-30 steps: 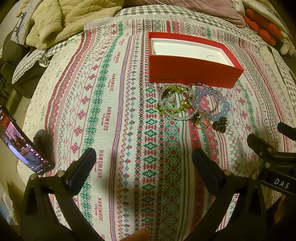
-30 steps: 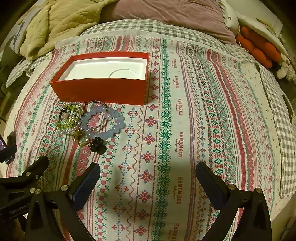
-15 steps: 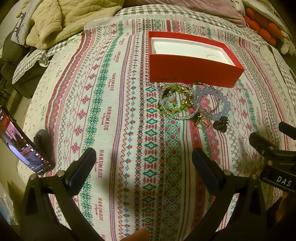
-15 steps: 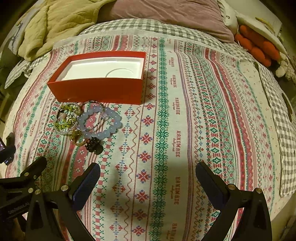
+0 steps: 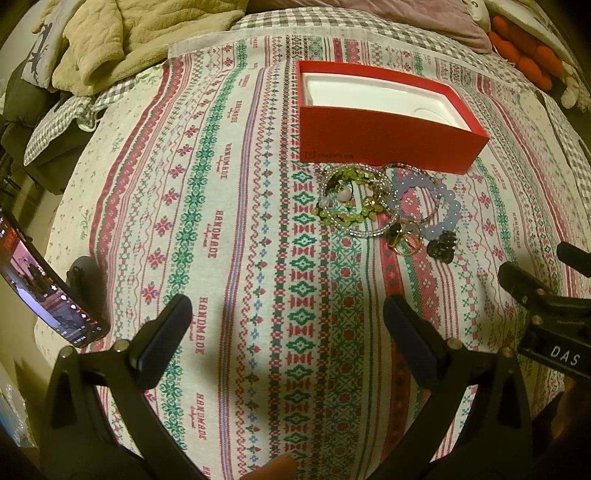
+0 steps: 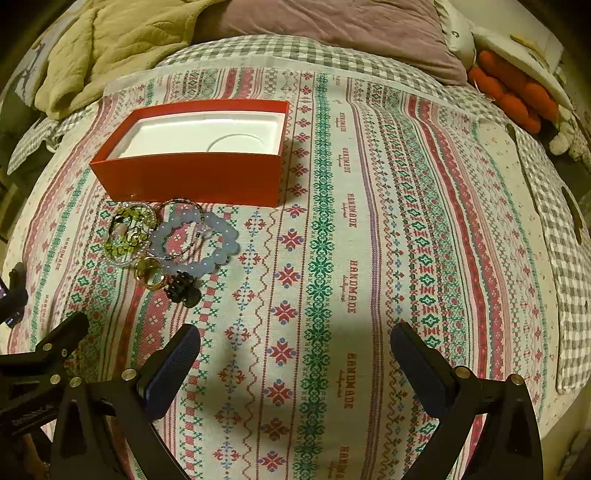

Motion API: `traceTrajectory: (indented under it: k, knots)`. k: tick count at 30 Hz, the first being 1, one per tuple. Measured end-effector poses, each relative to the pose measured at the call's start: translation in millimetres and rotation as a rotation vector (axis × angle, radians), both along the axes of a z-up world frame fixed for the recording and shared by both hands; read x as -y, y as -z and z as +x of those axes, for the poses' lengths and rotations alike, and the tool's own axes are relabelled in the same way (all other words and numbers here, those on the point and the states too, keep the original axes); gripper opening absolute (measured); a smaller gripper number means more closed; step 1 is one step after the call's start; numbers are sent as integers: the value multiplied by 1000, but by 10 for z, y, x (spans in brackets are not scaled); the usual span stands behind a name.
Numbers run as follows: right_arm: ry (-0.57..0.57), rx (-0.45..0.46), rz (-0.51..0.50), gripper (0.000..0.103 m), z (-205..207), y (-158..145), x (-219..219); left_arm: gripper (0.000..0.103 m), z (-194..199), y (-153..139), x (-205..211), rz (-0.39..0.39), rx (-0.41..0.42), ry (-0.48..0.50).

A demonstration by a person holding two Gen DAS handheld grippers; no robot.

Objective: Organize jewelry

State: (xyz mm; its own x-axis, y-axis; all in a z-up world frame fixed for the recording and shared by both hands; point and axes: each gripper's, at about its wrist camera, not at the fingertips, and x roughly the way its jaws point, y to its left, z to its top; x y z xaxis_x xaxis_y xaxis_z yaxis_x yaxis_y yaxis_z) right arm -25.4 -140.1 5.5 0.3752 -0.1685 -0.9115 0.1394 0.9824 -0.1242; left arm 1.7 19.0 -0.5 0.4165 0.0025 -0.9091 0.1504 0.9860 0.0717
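An open red box (image 5: 384, 144) (image 6: 192, 177) with a white inner tray stands on the patterned bedspread. Just in front of it lies a heap of jewelry: a green beaded bracelet (image 5: 347, 218) (image 6: 125, 247), a pale blue bead bracelet (image 5: 448, 218) (image 6: 221, 254), a gold ring (image 5: 406, 243) (image 6: 147, 273) and a dark clip (image 5: 441, 247) (image 6: 181, 286). My left gripper (image 5: 288, 321) is open and empty, short of the heap. My right gripper (image 6: 295, 350) is open and empty, to the right of the heap.
A phone (image 5: 40, 295) with a lit screen leans at the bed's left edge. A beige blanket (image 5: 129, 40) and a mauve pillow (image 6: 332, 33) lie at the back. Orange plush (image 6: 513, 96) sits at the far right.
Both grippers have eased slightly forward toward the box and jewelry. Both stay open and nothing was taken hold of.
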Motion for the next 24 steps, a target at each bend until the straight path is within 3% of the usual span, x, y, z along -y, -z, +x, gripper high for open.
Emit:
traceTrajectory:
  k: [10, 24]
  knots:
    - [6, 15, -19, 103, 0, -46, 49, 103, 23, -23, -85, -16, 0, -9]
    - [-42, 39, 11, 103, 77, -311, 18, 103, 235, -271, -170, -173, -7, 84]
